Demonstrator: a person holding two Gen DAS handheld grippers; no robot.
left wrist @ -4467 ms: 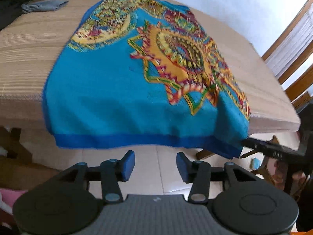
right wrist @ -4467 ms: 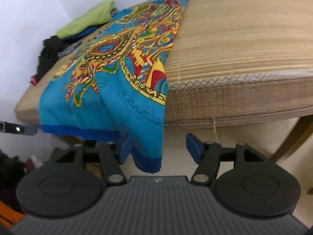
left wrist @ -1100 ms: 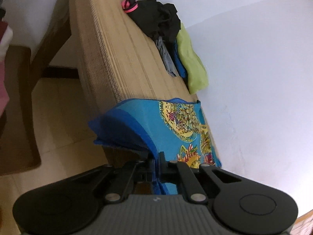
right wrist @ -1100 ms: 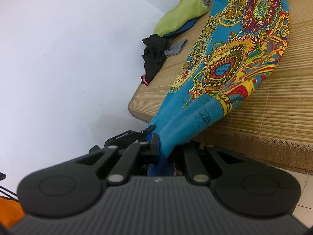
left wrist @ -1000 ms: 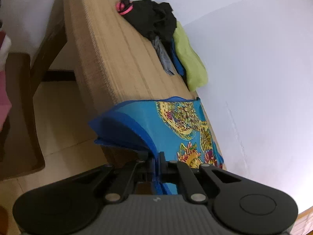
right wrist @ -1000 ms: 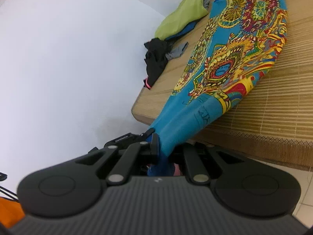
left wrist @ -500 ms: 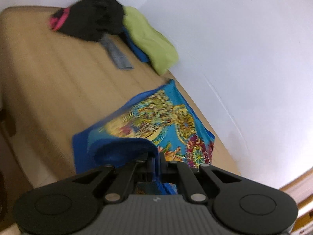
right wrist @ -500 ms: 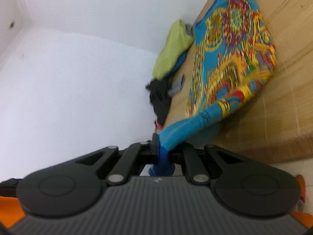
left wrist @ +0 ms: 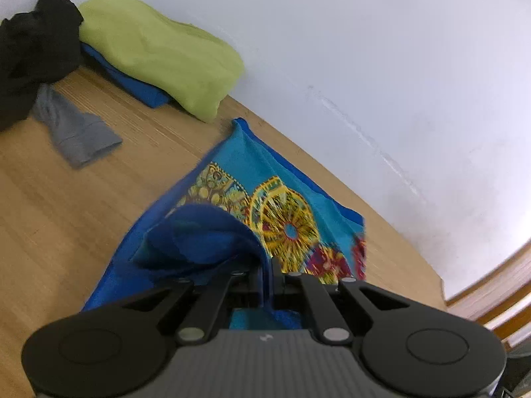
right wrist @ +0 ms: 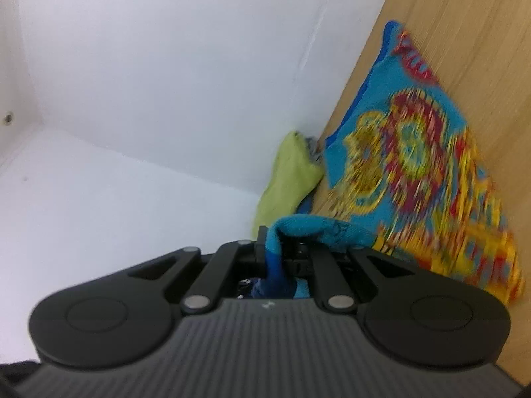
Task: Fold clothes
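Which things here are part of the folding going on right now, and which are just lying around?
In the job:
- patterned blue cloth, its edge pinched and carried over itself
- left gripper, shut on it
- right gripper, shut on it

Lying about:
- lime green garment by the wall
- blue garment under it
- black clothes
- grey piece
- woven mat underneath
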